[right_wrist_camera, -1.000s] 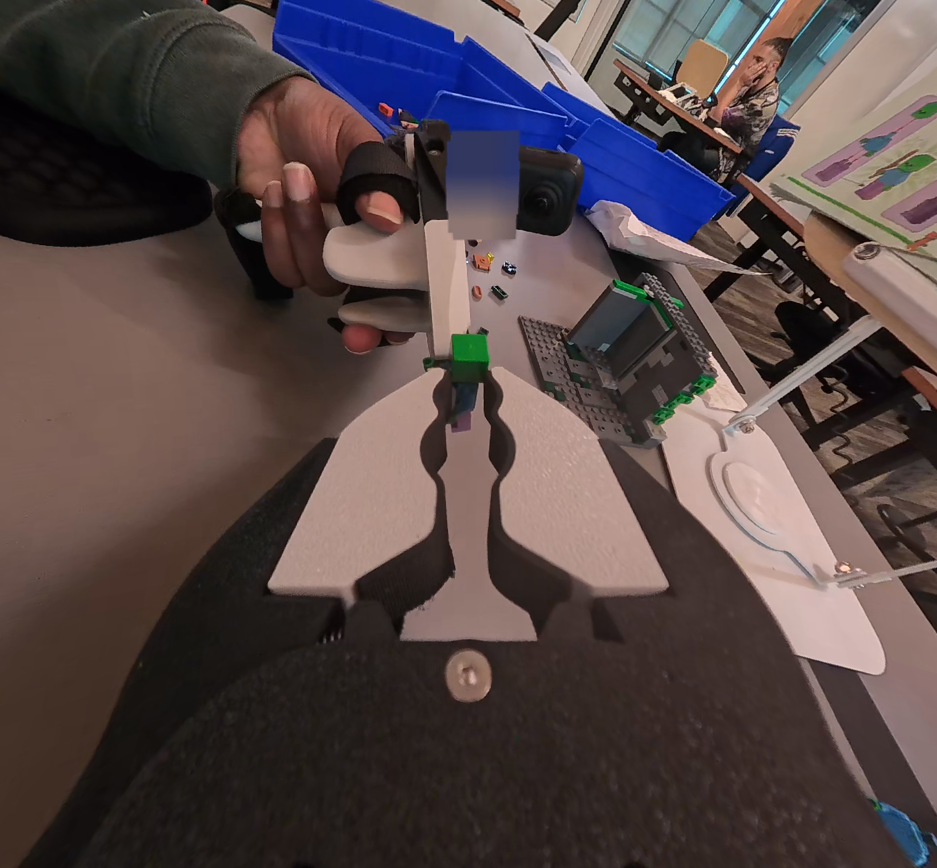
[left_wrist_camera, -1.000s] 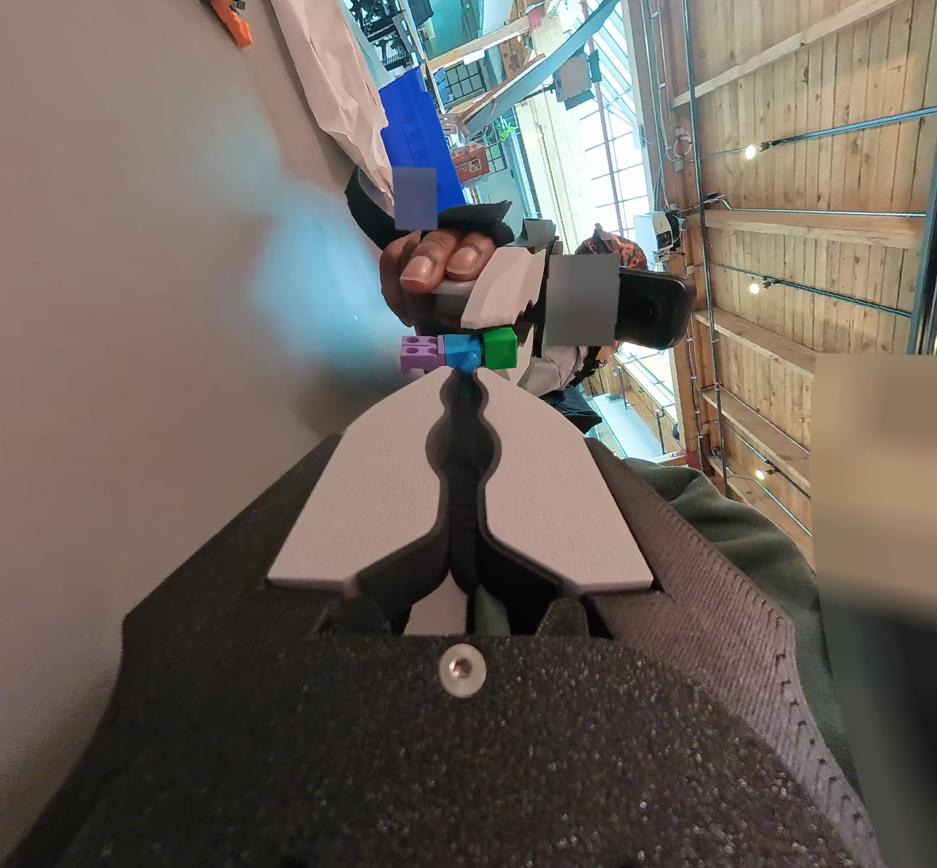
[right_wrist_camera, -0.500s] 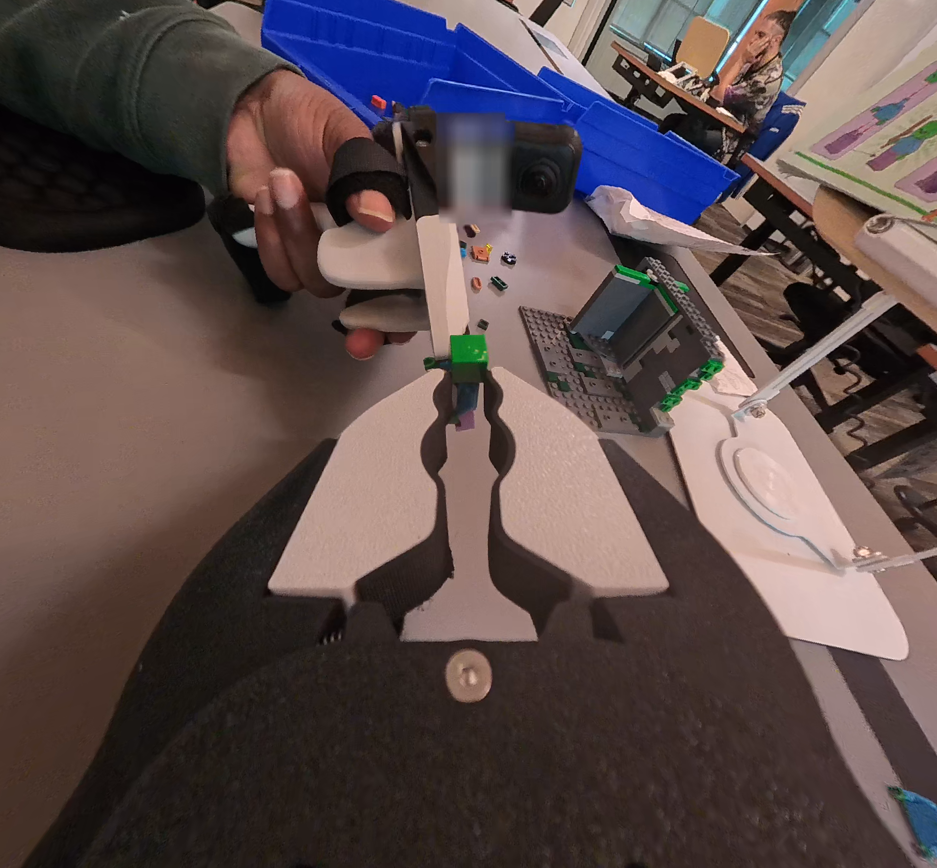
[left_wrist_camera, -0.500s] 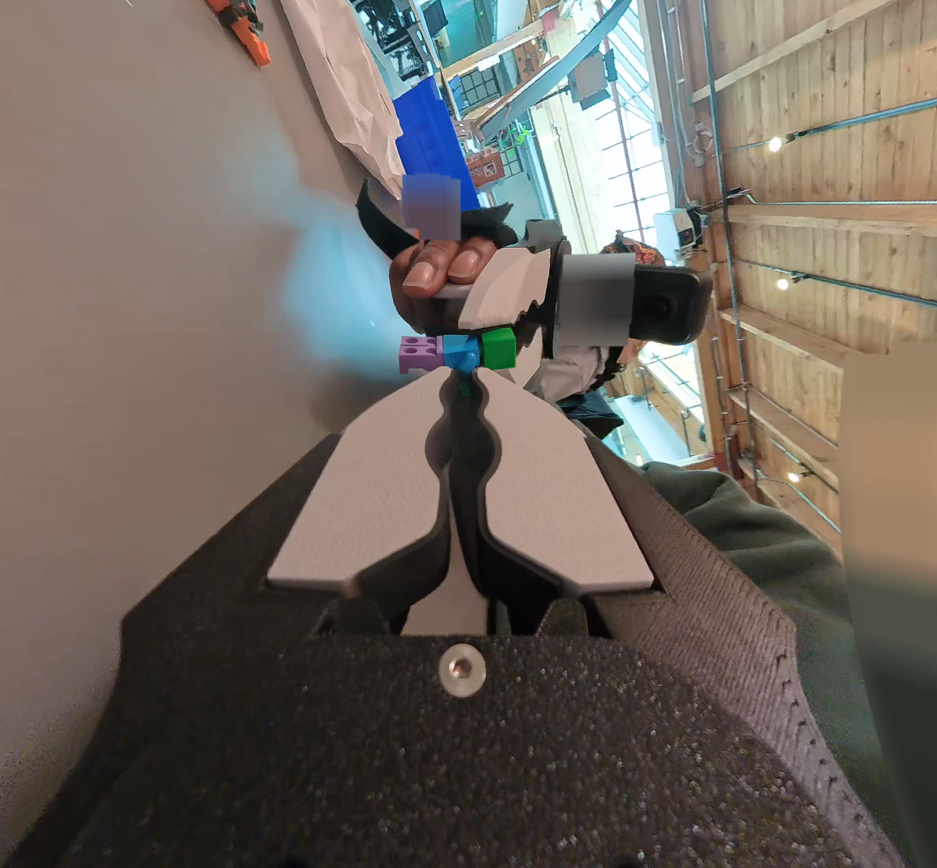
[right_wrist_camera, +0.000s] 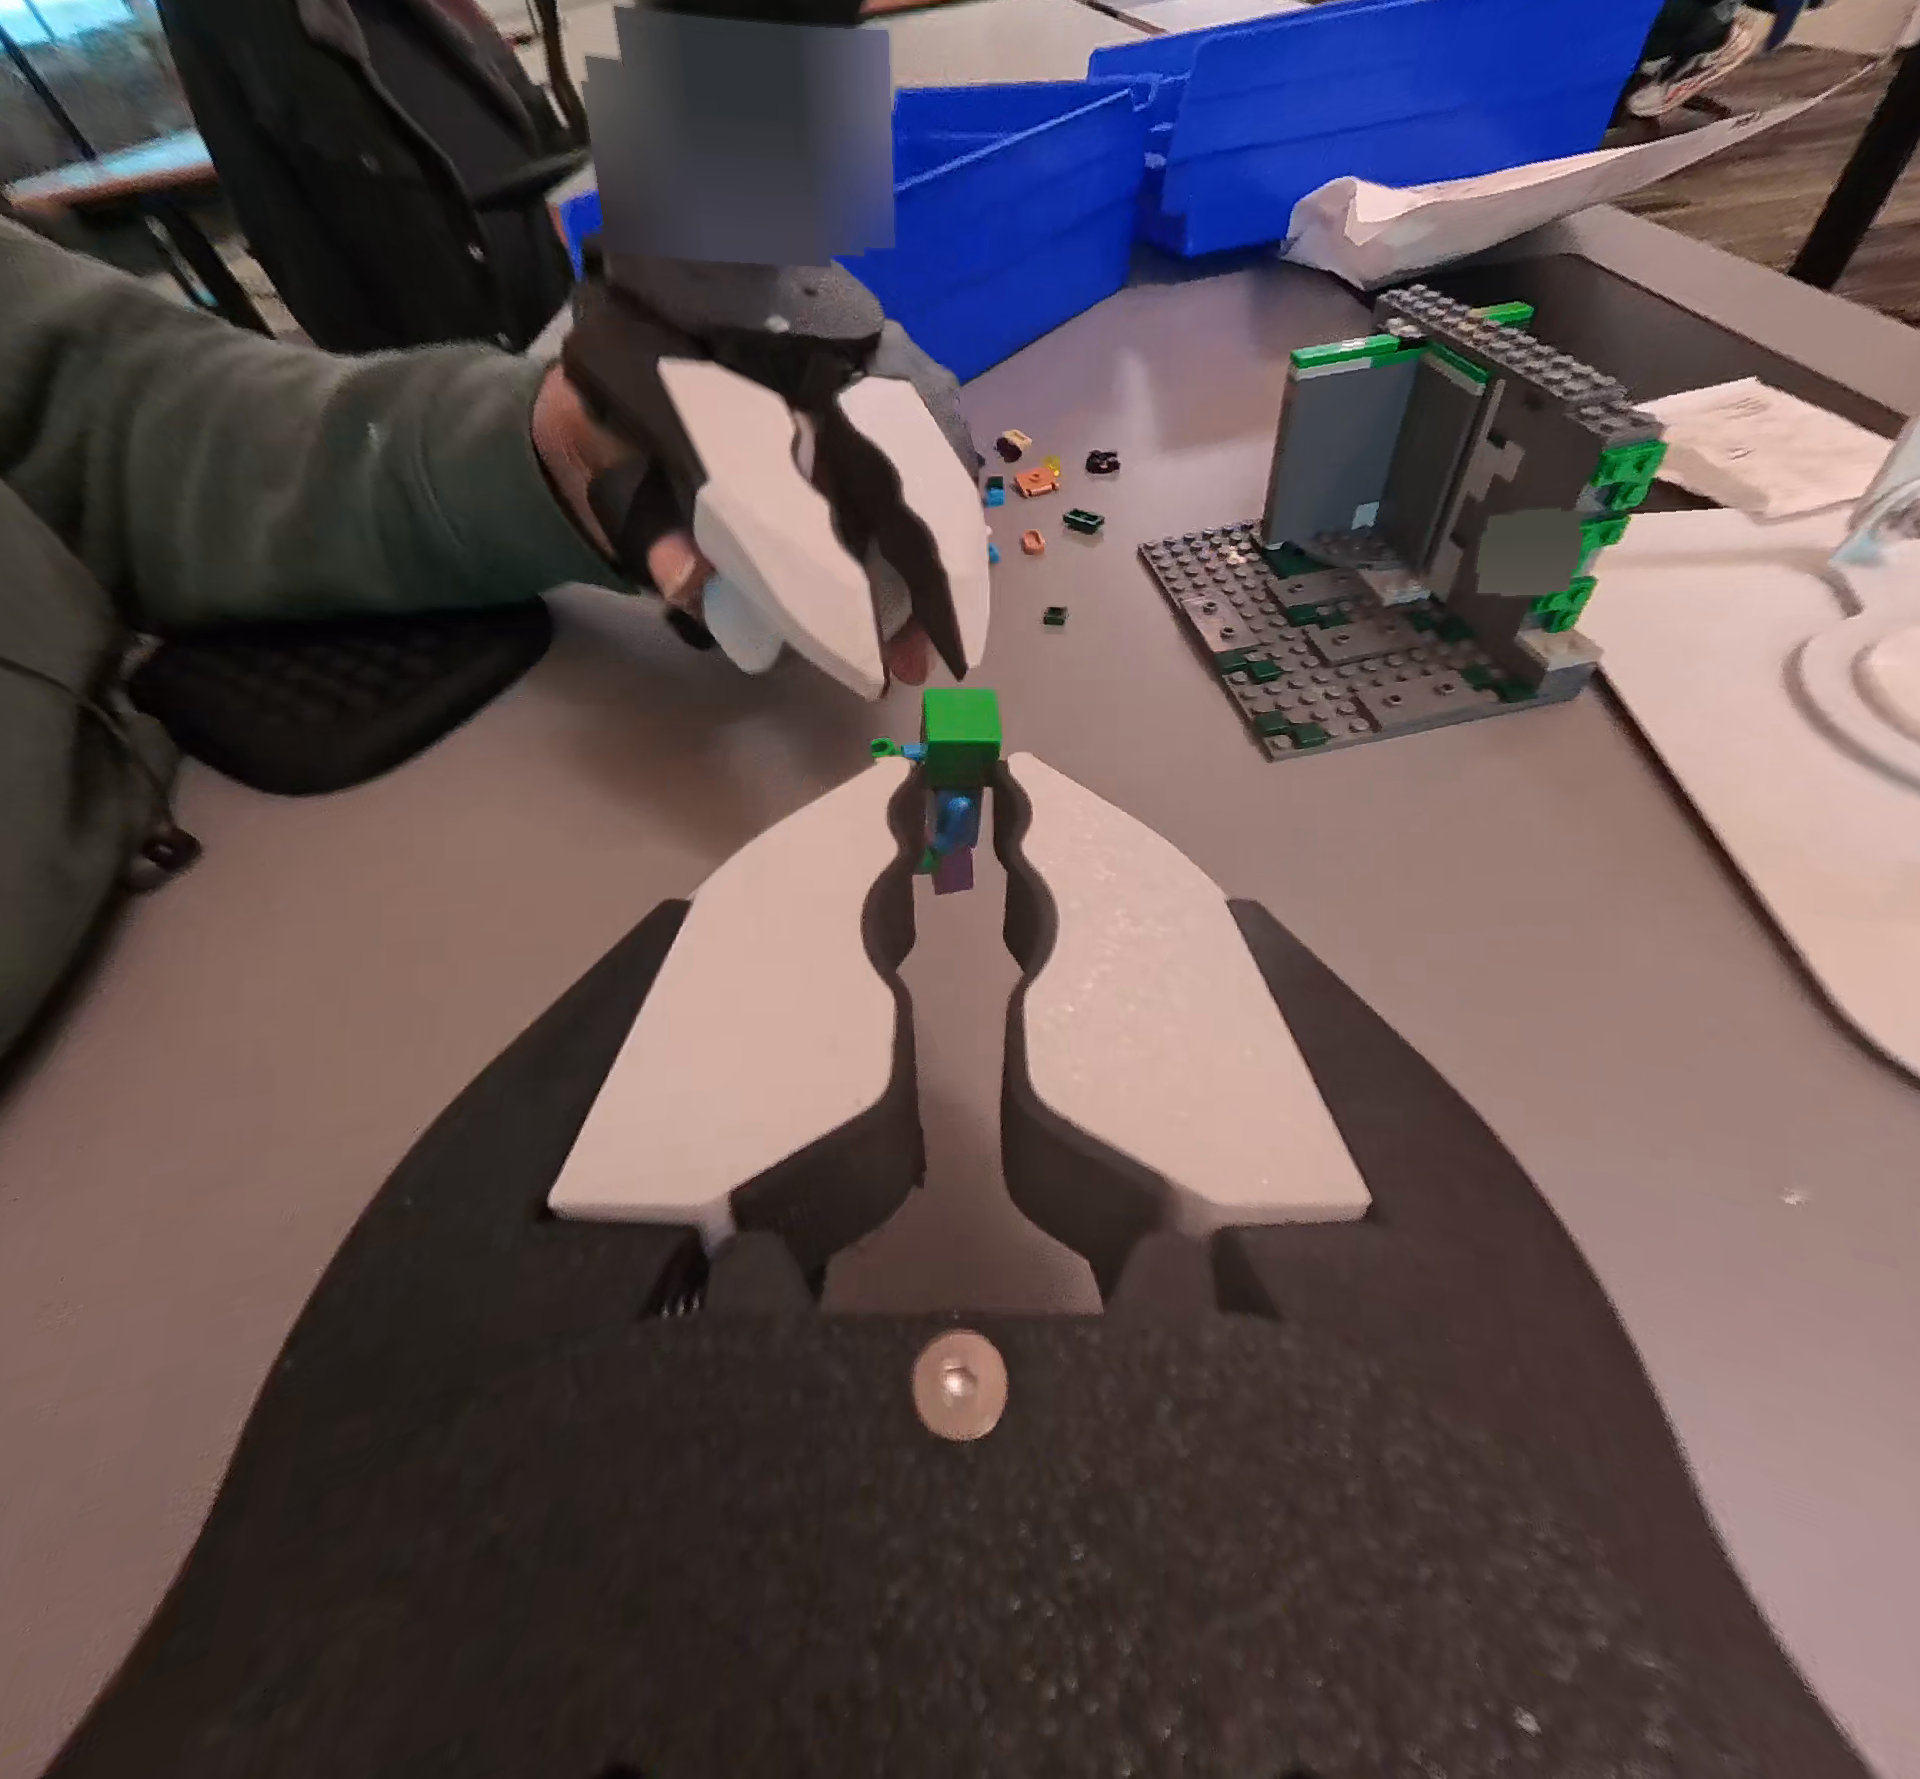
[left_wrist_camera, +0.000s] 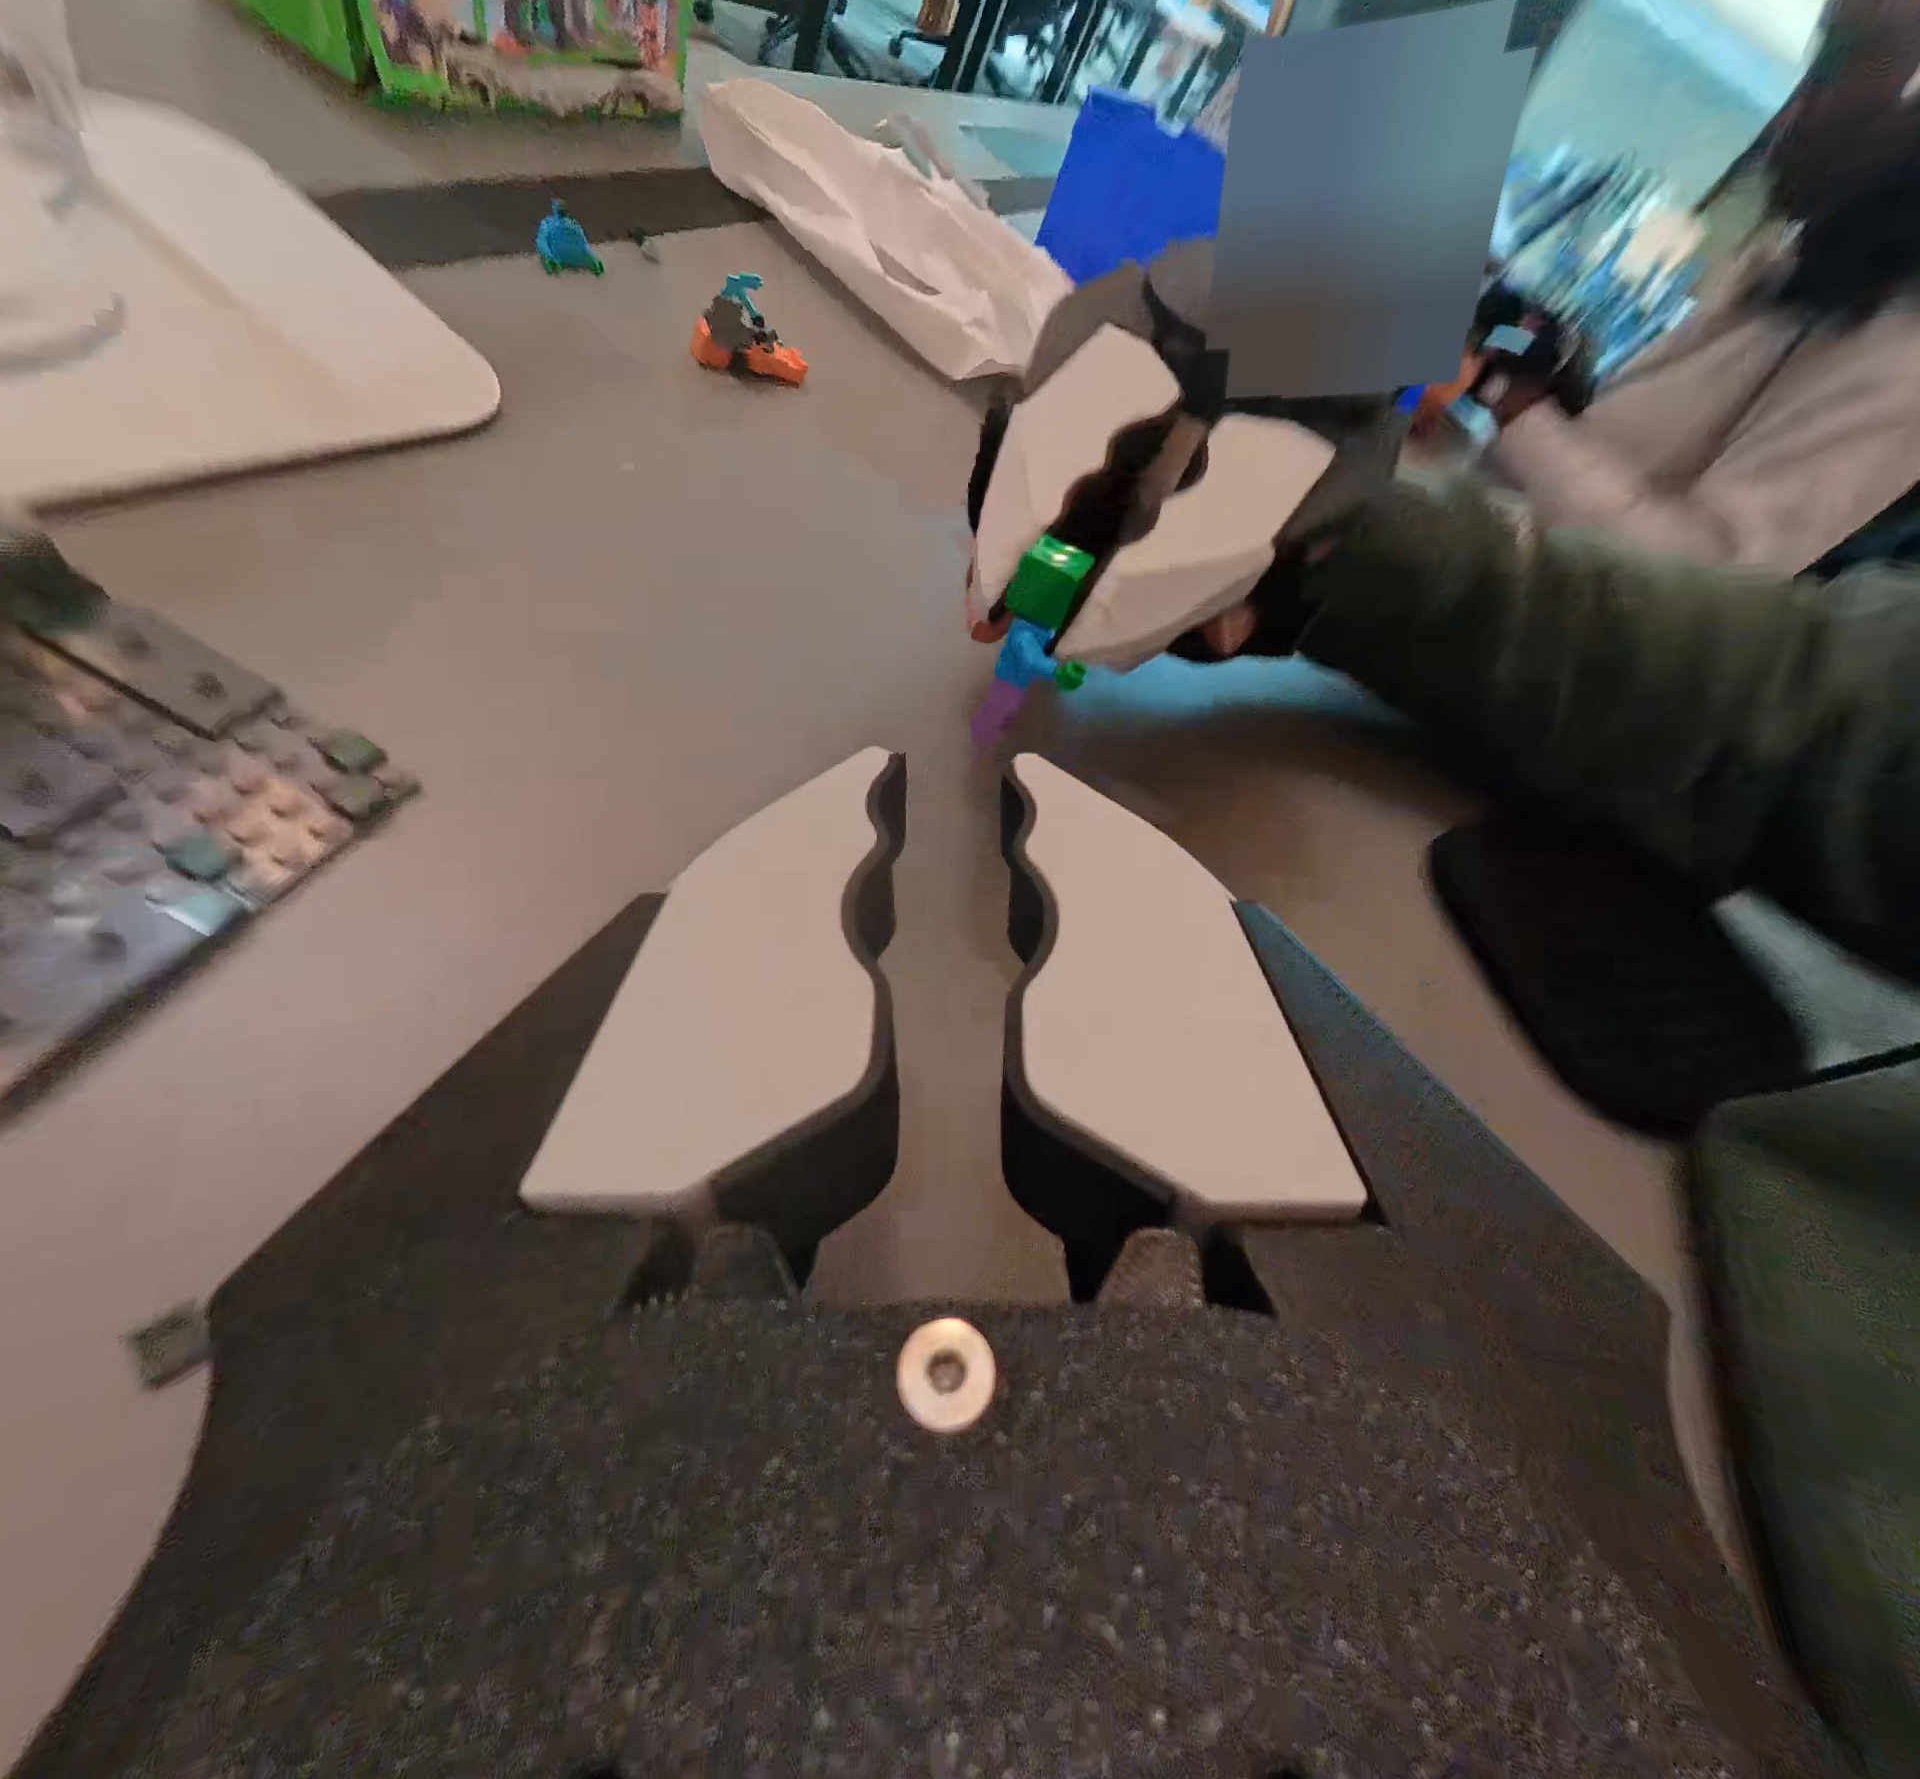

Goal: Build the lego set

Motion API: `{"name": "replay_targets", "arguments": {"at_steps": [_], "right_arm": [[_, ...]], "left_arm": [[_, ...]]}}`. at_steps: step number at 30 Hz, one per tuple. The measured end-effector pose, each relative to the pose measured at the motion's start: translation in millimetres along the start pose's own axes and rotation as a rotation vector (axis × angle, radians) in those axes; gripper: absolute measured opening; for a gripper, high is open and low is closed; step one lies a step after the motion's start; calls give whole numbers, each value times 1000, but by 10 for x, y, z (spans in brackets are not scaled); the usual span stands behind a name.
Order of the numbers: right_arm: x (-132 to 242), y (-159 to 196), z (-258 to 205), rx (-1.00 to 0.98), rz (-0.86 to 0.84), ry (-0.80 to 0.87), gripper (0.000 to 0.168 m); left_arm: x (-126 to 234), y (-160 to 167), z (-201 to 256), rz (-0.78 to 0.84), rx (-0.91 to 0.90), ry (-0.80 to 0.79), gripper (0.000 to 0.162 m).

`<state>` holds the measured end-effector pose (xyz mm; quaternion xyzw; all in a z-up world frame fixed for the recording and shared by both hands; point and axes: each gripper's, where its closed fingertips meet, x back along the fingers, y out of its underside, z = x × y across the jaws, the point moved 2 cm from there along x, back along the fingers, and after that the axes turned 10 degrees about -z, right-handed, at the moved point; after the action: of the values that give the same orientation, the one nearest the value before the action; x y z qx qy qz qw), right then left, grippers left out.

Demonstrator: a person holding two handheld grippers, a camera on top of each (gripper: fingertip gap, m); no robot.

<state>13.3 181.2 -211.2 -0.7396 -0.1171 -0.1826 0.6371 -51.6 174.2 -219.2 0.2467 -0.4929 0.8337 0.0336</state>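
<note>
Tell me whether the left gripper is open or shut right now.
Open. The left gripper shows bare table between its fingertips, holding nothing; the minifigure sits in the right gripper.

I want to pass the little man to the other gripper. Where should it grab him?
Probably the purple legs, coming from below. The figure hangs with his green head pinched between the right fingers, so that end is blocked. His legs stick out free underneath, pointing toward the open left gripper.
</note>
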Motion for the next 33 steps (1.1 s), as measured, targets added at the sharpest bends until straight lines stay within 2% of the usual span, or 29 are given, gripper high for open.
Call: {"name": "replay_targets", "arguments": {"at_steps": [4, 11, 33], "right_arm": [[16, -46, -34, -86, 20, -69, 12], [-46, -50, -136, -188, 2, -166, 12], [-47, -9, -186, -184, -30, -205, 12]], "left_arm": [[-51, -32, 135, 6, -274, -115, 18], [-96, -90, 316, 41, -544, -250, 18], [-109, -60, 387, 16, -556, -212, 8]]}}
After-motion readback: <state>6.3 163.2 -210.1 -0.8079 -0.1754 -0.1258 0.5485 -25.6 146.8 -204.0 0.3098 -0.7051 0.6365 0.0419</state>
